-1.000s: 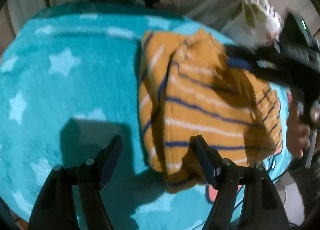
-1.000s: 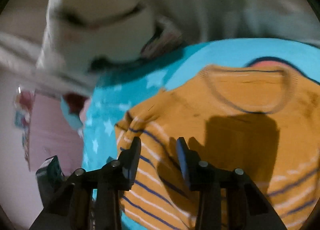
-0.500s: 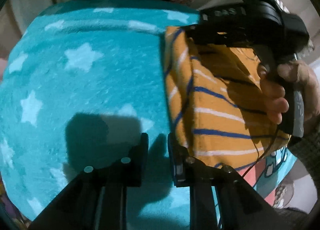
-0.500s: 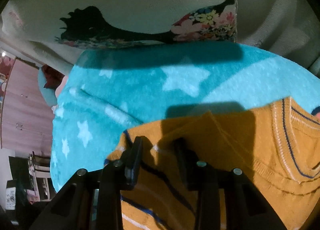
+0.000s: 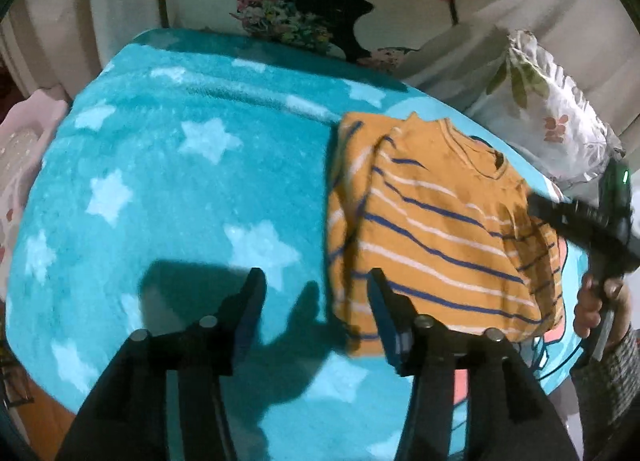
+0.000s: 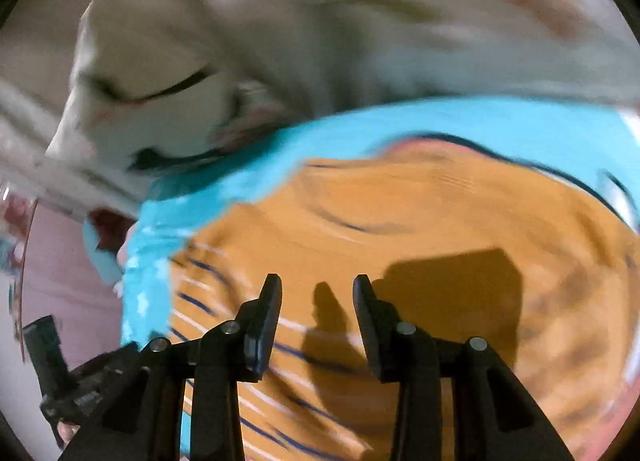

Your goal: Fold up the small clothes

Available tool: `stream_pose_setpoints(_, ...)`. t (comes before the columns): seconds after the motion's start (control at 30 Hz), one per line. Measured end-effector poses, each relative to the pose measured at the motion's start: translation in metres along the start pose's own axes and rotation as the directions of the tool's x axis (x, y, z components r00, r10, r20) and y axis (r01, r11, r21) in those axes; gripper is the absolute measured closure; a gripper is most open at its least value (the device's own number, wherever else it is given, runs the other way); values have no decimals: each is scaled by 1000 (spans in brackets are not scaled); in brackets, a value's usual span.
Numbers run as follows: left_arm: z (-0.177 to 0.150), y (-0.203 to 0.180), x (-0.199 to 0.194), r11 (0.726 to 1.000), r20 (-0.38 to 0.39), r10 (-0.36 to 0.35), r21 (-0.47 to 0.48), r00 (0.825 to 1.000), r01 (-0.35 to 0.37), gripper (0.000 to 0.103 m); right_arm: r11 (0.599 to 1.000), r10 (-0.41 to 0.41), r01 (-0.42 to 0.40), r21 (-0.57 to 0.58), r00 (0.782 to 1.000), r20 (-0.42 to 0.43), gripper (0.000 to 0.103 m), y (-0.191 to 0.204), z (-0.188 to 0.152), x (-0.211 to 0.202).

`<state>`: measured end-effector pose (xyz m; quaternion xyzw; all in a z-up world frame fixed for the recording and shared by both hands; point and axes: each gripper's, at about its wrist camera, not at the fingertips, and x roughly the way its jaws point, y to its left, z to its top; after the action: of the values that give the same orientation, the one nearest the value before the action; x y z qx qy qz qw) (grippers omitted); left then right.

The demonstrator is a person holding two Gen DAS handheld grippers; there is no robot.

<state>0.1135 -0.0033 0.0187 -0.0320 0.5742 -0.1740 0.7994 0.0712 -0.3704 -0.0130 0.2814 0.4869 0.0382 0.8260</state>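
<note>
An orange sweater with blue and white stripes (image 5: pixel 436 229) lies on a turquoise star blanket (image 5: pixel 168 181), its left side folded over the body, collar at the far end. My left gripper (image 5: pixel 316 289) is open and empty, hovering above the blanket at the sweater's near left corner. My right gripper (image 6: pixel 316 297) is open and empty above the sweater (image 6: pixel 420 229); this view is motion blurred. The right gripper's body also shows at the right edge of the left wrist view (image 5: pixel 592 221).
White cushions with dark and floral prints (image 5: pixel 320 9) line the far side of the blanket. A leaf-print pillow (image 5: pixel 548 113) sits at the back right. A pink object (image 5: pixel 20 141) lies off the blanket's left edge.
My left gripper has opened and drawn back from the sweater's edge. My right gripper has opened, let go of the sweater and swung away from the far left corner over the body.
</note>
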Motion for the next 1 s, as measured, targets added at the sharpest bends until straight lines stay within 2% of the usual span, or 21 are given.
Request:
stream_pose_setpoints(0.13,-17,-19,5,1000,-13,1,-12,1000,-1,42,983,-99,100,155,995,-13,60,-94,-23,-29)
stream_pose_setpoints(0.17,-23,-24,11,1000,-25,18,-1,1000,-18,42,977,-101,100,187,995,-4,62,-115,-28,-38)
stream_pose_setpoints(0.2,-30,-28,17,998,-47,53,15,997,-53,42,975,-70,65,214,997,17,62,-128,-32,-47)
stream_pose_setpoints(0.27,-39,-35,28,994,-64,96,56,993,-92,42,966,-33,15,257,997,68,62,-147,-39,-69)
stream_pose_setpoints(0.3,-45,-38,33,992,-75,104,76,992,-98,42,966,-36,13,258,996,85,56,-149,-42,-75)
stream_pose_setpoints(0.37,-51,-41,39,991,-92,97,99,991,-88,42,964,-64,31,265,991,114,54,-155,-49,-90)
stream_pose_setpoints(0.5,-57,-53,49,982,-88,98,171,991,-82,42,965,-48,16,261,992,114,54,-160,-64,-106)
stream_pose_setpoints(0.53,-57,-55,54,973,-84,144,197,986,-125,53,966,-51,21,257,992,112,54,-160,-66,-106)
stream_pose_setpoints(0.6,-53,-53,62,946,-85,250,236,965,-224,77,967,-55,27,251,993,102,54,-157,-73,-107)
stream_pose_setpoints(0.7,-42,-41,60,940,-70,288,212,955,-268,76,971,-57,33,236,994,97,54,-153,-80,-107)
stream_pose_setpoints(0.8,-32,-33,53,923,-35,341,200,939,-328,68,974,-62,36,225,992,110,54,-149,-84,-111)
stream_pose_setpoints(0.83,-31,-32,51,904,-16,390,198,921,-380,70,974,-62,36,223,992,114,53,-147,-84,-112)
stream_pose_setpoints(0.87,-31,-30,48,876,8,448,196,894,-441,70,975,-63,35,220,991,120,54,-145,-85,-115)
stream_pose_setpoints(0.9,-30,-25,45,866,17,471,184,882,-466,70,976,-62,35,217,991,122,54,-143,-86,-116)
stream_pose_setpoints(0.93,-29,-19,41,878,10,456,159,890,-452,70,977,-62,35,211,990,123,54,-140,-86,-118)
stream_pose_setpoints(0.97,-29,-11,33,906,0,410,109,912,-408,70,978,-63,37,206,991,122,54,-138,-87,-118)
stream_pose_setpoints(1.0,-27,-3,25,924,-1,377,74,926,-376,70,979,-63,38,201,991,122,54,-136,-87,-119)
